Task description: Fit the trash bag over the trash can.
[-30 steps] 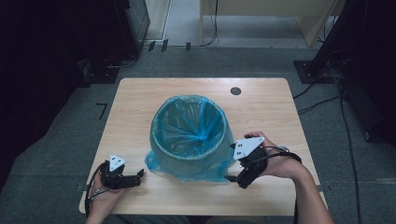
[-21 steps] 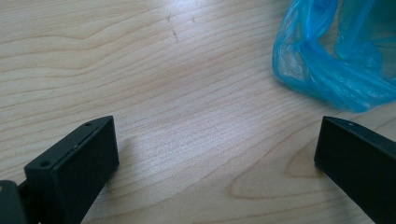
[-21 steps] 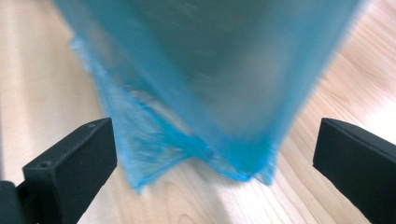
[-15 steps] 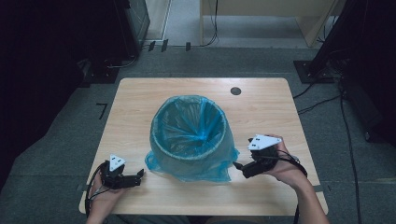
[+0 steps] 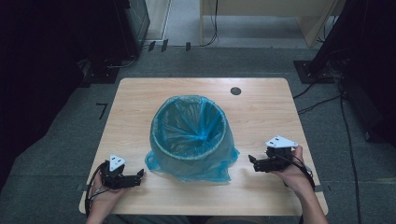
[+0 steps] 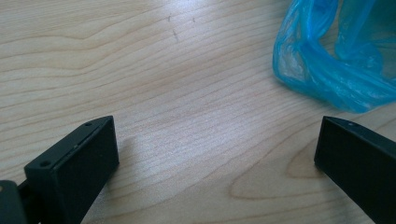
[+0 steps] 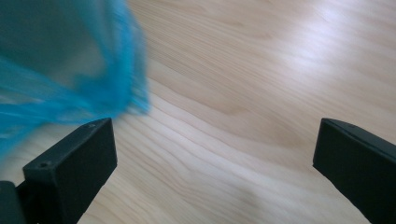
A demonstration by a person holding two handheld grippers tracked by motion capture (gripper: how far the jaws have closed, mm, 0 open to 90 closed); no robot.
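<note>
On the surface [image 5: 140, 102], mid-way, the bin [image 5: 189, 133] is wearing a thin, slippery blue bag [image 5: 187, 165]; I am keeping the left claw [image 5: 135, 176] and the right claw [image 5: 253, 163] spread, planning to pinch its loose hem.

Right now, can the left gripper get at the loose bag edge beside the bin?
Probably yes: the left gripper sits open on bare table, and the blue bag skirt lies just ahead with nothing between.

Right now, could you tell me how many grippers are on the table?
2. The left gripper sits near the table's front left corner; the right gripper is at the front right, beside the bin. Both are open.
</note>
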